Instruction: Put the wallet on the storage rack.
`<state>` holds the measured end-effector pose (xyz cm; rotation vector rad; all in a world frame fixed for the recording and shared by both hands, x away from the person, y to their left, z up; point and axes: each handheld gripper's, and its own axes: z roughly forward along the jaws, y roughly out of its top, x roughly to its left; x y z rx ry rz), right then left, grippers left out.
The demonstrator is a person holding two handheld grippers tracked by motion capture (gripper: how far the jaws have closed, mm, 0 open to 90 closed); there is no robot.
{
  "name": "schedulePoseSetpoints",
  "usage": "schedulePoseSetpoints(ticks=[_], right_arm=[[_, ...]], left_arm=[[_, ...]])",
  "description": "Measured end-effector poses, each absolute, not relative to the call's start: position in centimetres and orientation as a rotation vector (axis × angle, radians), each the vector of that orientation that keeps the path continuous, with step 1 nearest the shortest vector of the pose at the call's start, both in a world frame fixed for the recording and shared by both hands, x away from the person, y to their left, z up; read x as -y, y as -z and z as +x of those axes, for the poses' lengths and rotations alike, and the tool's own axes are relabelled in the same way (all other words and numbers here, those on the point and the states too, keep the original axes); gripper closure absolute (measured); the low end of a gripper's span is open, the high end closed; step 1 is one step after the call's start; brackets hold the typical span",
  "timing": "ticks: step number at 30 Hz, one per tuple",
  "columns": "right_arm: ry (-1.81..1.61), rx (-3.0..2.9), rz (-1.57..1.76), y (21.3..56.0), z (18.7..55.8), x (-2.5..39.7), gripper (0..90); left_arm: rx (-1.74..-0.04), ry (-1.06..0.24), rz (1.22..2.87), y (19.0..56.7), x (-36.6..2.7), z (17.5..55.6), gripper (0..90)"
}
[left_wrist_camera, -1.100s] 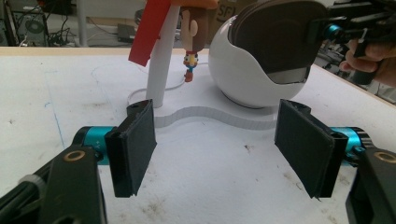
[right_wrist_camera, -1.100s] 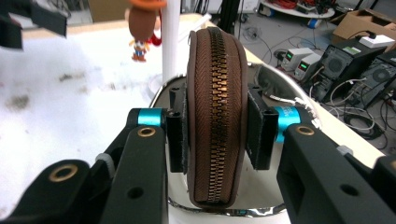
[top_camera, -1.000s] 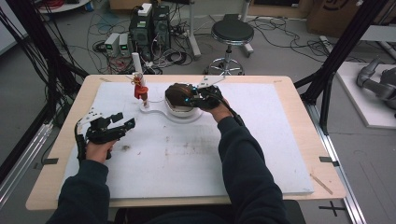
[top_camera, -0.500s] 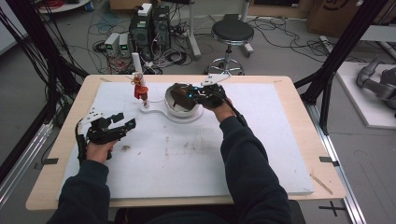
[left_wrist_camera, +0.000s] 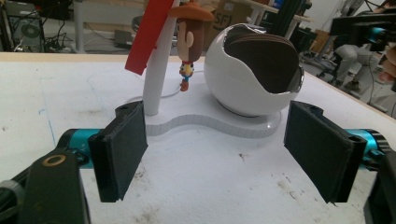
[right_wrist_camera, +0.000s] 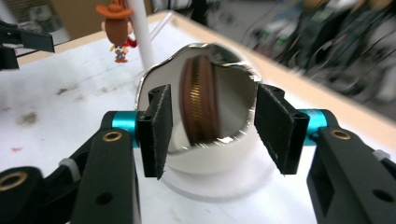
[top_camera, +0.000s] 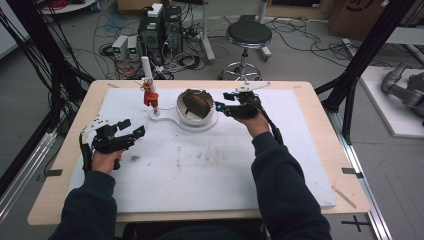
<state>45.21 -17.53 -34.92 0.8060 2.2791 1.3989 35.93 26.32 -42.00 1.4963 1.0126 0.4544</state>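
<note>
A white eggshell-shaped bowl (top_camera: 210, 116) stands on a white base (left_wrist_camera: 210, 125) at the far middle of the mat. A brown zippered pouch (right_wrist_camera: 201, 100) stands on edge inside the bowl (right_wrist_camera: 154, 81). Next to it a white post (left_wrist_camera: 156, 79) carries a red flag and a hanging cowboy figure (left_wrist_camera: 190, 37). My right gripper (top_camera: 222, 108) sits just right of the bowl, jaws open and empty, pointing at the pouch (top_camera: 194, 104). My left gripper (top_camera: 134, 127) rests open on the mat, well short of the stand and to its left. In its own view the left gripper (left_wrist_camera: 219, 154) faces the bowl (left_wrist_camera: 252, 79).
The wooden table (top_camera: 320, 100) carries a stained white mat (top_camera: 200, 165) with bare room in front of both hands. Behind the table are a stool (top_camera: 248, 35), computer boxes (top_camera: 160, 25) and floor cables. Black frame posts flank the table.
My right gripper has drawn back to the right, off the bowl's rim, leaving the pouch inside. The left gripper has stayed put.
</note>
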Motion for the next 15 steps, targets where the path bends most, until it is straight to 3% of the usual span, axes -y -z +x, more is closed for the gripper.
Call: schedulePoseSetpoints(ticks=[10,15], right_arm=[[-1.268,-2.256,0.872,37.9,39.7,24.5,22.0],[-1.257,-2.229,0.901,39.7,37.5,28.0,21.9]], left_arm=[[-0.997,-0.493,1.536,41.9,-26.5,36.1,19.9],[-1.002,-0.488,1.550,41.9,-26.1,36.2,19.9]])
